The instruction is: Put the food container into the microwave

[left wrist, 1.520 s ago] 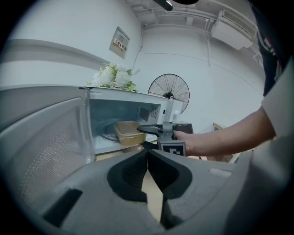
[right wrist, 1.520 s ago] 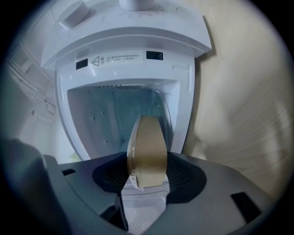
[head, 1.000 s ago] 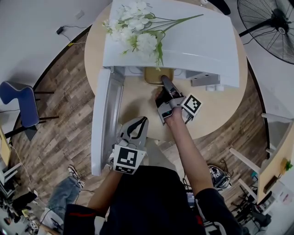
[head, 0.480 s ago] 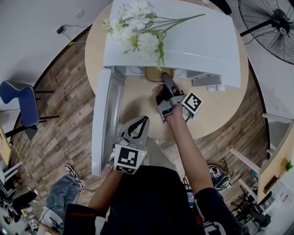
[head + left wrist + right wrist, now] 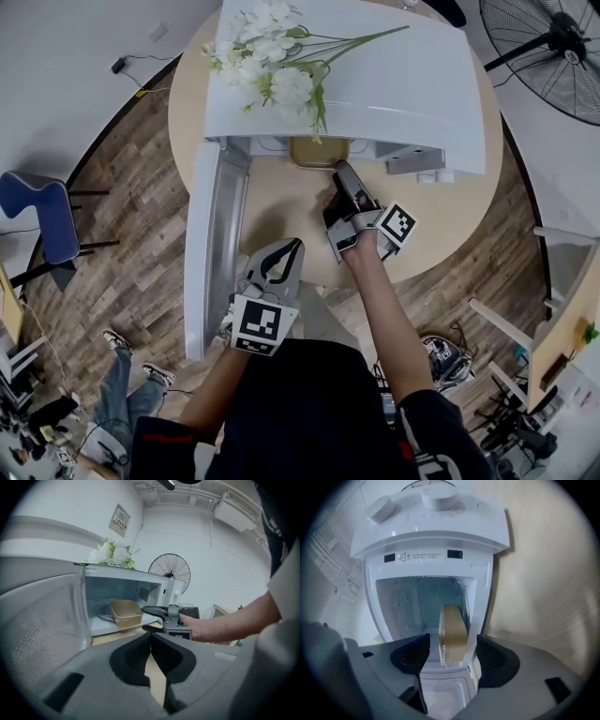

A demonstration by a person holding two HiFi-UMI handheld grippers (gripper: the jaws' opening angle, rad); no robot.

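Note:
The tan food container [image 5: 319,152] sits inside the white microwave [image 5: 394,84], just past its mouth; it also shows in the left gripper view [image 5: 125,612] on the turntable. My right gripper [image 5: 341,178] points at the opening and is open. Its jaws have just been opening, and in the right gripper view the container [image 5: 453,634] lies between and beyond them, with a gap to each pad. My right gripper [image 5: 447,656] holds nothing. My left gripper [image 5: 289,251] rests low over the table's near edge, shut and empty, and its jaws [image 5: 150,638] meet at the tips.
The microwave door [image 5: 211,244] stands swung open to the left, close beside my left gripper. White artificial flowers [image 5: 272,56] lie on the microwave's top. Off the round table [image 5: 450,225] stand a fan [image 5: 553,47], a blue chair [image 5: 42,211] and a person's legs [image 5: 127,394].
My right gripper's jaws have widened off the container and the hand has drawn slightly back from the microwave mouth. The container stays inside. My left gripper has not moved.

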